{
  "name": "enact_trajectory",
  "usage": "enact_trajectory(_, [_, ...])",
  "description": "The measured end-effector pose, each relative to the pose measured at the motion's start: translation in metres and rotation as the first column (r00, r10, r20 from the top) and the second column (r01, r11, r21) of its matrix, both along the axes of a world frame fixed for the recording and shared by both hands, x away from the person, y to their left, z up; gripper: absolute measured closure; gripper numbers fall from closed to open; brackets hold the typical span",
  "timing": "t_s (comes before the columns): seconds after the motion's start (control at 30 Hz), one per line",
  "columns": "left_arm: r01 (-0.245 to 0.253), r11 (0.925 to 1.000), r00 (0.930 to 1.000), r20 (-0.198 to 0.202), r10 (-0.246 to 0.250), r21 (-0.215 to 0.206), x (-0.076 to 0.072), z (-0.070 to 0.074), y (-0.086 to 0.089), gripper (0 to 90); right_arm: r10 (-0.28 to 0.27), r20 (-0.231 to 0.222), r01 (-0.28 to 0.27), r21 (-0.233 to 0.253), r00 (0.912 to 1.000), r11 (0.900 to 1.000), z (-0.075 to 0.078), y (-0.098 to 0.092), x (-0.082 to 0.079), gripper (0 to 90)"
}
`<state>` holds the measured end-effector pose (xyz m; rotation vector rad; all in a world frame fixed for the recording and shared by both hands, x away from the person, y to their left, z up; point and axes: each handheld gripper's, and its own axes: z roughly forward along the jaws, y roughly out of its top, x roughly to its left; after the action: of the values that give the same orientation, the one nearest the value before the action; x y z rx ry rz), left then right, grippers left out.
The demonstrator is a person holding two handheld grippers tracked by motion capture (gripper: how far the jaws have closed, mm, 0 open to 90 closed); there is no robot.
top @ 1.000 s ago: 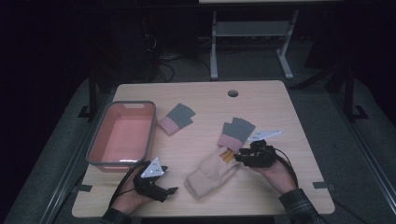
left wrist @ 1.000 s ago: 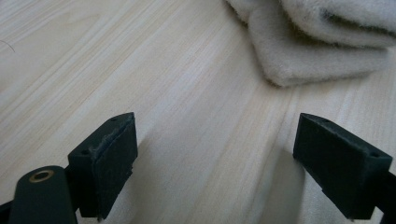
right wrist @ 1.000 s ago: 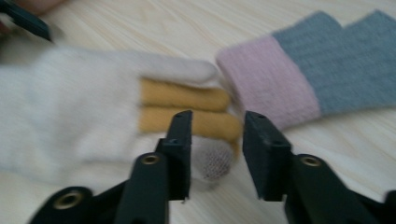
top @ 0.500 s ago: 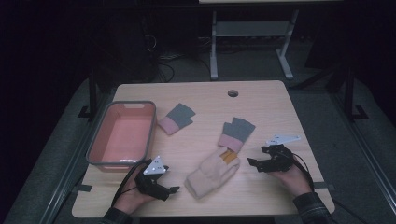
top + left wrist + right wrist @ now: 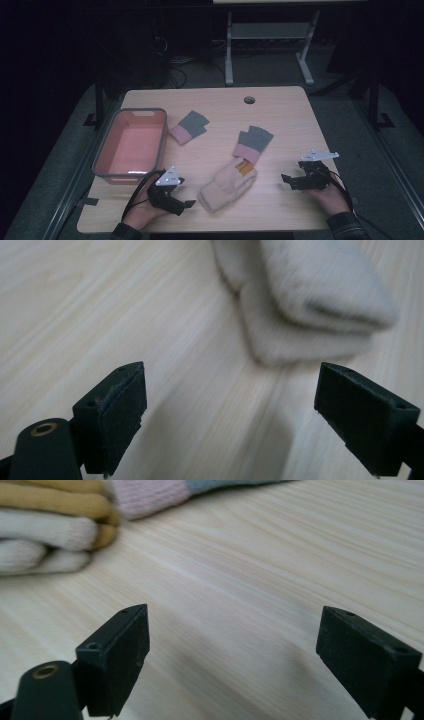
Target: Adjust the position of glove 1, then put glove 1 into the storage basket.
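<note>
The bench (image 5: 280, 107) is pale wood with a fine straight grain and a smooth, faintly satin finish. On it the cream glove (image 5: 227, 186) is soft, fuzzy knit cloth with mustard-yellow ribbed fingers, and the 2 pink-and-grey gloves (image 5: 254, 144) (image 5: 188, 126) are matt knit too, while the pink tray (image 5: 131, 145) looks like smooth plastic with a slight sheen under its grey rim. The jaws of the left gripper (image 5: 232, 425) and right gripper (image 5: 232, 665) are matt black, their pads faintly rough, with 1 brass-coloured metal eyelet beside each.

Bare table (image 5: 295, 125) lies open between folded cream gloves (image 5: 226, 185) and right gripper (image 5: 290, 180); red bin (image 5: 131, 142) blocks the left.
</note>
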<state>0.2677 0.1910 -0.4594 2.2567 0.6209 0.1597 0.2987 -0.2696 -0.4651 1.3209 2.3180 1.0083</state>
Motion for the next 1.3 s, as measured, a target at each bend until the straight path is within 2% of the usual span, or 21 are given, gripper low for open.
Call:
enact_trajectory(0.17, [0.009, 0.9998, 0.9999, -0.006, -0.009, -0.017, 0.003, 0.013, -0.009, 12.8, -0.003, 0.001, 0.003, -0.028, 1.0000, 1.000, -0.006, -0.004, 0.005, 11.3])
enact_trajectory(0.23, [0.005, 0.9991, 0.9999, -0.012, -0.006, -0.041, 0.005, 0.020, -0.013, 12.8, -0.007, 0.001, 0.007, -0.036, 1.0000, 0.999, -0.008, -0.005, 0.005, 10.4])
enact_trajectory(0.4, [0.008, 0.9980, 0.9999, -0.010, -0.009, -0.063, 0.013, 0.034, -0.021, 12.7, -0.001, 0.007, 0.002, -0.065, 1.0000, 0.998, -0.012, -0.003, 0.007, 9.4])
enact_trajectory(0.57, [0.015, 0.9958, 0.9995, -0.027, -0.017, -0.090, 0.020, 0.044, -0.032, 12.6, 0.004, 0.015, -0.003, -0.055, 0.9999, 0.998, -0.014, -0.003, 0.006, 8.4])
enact_trajectory(0.67, [0.024, 0.9955, 0.9991, -0.032, -0.027, -0.092, 0.026, 0.049, -0.042, 12.7, 0.019, 0.050, -0.017, -0.036, 0.9986, 0.999, -0.018, -0.006, 0.004, 8.1])
enact_trajectory(0.73, [0.029, 0.9950, 0.9990, -0.029, -0.032, -0.095, 0.029, 0.051, -0.048, 12.6, 0.018, 0.053, -0.016, -0.034, 0.9984, 0.999, -0.018, -0.007, 0.004, 8.1])
enact_trajectory(0.97, [0.058, 0.9955, 0.9977, -0.031, -0.060, -0.075, 0.036, 0.051, -0.075, 12.3, 0.016, 0.055, -0.014, -0.035, 0.9984, 0.999, -0.018, -0.007, 0.004, 8.1])
enact_trajectory(1.1, [0.053, 0.9964, 0.9978, -0.036, -0.055, -0.066, 0.040, 0.048, -0.085, 12.1, 0.012, 0.055, -0.010, -0.037, 0.9984, 0.999, -0.018, -0.007, 0.004, 8.2])
enact_trajectory(1.3, [0.063, 0.9980, 0.9965, -0.053, -0.064, -0.007, 0.046, 0.033, -0.098, 12.1, 0.008, 0.054, -0.006, -0.036, 0.9985, 0.999, -0.018, -0.007, 0.005, 8.2])
